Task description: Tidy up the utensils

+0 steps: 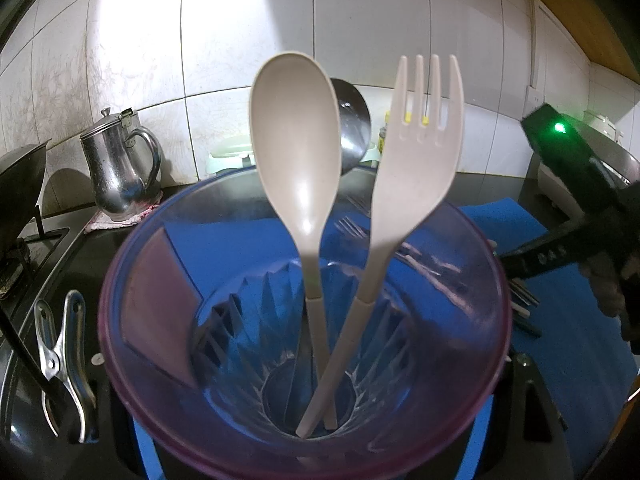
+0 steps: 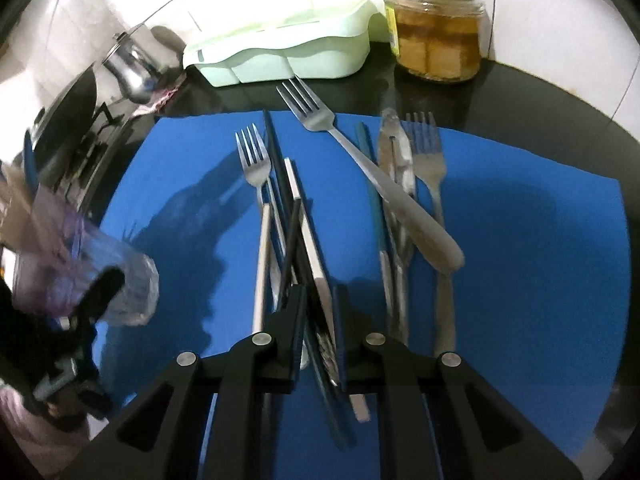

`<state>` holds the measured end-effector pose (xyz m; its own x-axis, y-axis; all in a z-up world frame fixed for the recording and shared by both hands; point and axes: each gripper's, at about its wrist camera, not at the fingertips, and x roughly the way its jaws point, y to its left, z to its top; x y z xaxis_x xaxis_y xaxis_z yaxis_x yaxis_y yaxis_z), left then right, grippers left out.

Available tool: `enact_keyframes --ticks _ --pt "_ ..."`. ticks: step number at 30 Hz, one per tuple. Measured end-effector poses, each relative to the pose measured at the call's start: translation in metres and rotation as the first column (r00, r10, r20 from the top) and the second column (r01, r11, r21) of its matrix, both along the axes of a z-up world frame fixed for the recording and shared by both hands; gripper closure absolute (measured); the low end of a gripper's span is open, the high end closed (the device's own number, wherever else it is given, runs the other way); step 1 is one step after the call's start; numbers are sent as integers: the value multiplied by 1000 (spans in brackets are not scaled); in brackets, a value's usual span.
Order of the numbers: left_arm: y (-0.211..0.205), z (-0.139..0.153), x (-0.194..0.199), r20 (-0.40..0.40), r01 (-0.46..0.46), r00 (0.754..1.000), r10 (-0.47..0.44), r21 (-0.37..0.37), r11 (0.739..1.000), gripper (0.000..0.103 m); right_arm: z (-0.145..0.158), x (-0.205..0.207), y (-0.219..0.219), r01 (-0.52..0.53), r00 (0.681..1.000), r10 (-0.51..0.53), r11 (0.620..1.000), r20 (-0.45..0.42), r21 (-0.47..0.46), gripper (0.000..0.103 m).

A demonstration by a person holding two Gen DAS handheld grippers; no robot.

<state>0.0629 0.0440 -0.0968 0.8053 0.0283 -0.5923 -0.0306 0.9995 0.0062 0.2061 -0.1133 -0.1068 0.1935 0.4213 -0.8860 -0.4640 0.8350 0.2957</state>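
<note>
Stowed: beige spoon and beige fork in my tumbler, pinched by left claw. Right claw pinches chopsticks at mat's near edge. Metal forks remain.

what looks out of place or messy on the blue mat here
The cutlery on the blue mat lies in two untidy, overlapping piles. One metal fork rests slantwise across the right pile, its tines past the mat's far edge. Nothing looks spilled or broken.
</note>
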Motion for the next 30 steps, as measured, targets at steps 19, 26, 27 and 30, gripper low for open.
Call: enact_keyframes --ticks 19,26,27,30 --pt "1 0 1 -1 0 1000 0 0 1000 19 1 -9 39 -99 989 112 986 92 -134 91" --pt "1 0 1 -1 0 1000 0 0 1000 19 -1 12 43 -91 996 92 991 2 -97 91" --pt "1 0 1 -1 0 1000 0 0 1000 19 -1 14 42 -88 996 87 992 -8 -92 94" --pt "1 0 1 -1 0 1000 0 -1 1000 19 -2 19 41 -73 997 71 995 -26 -72 96"
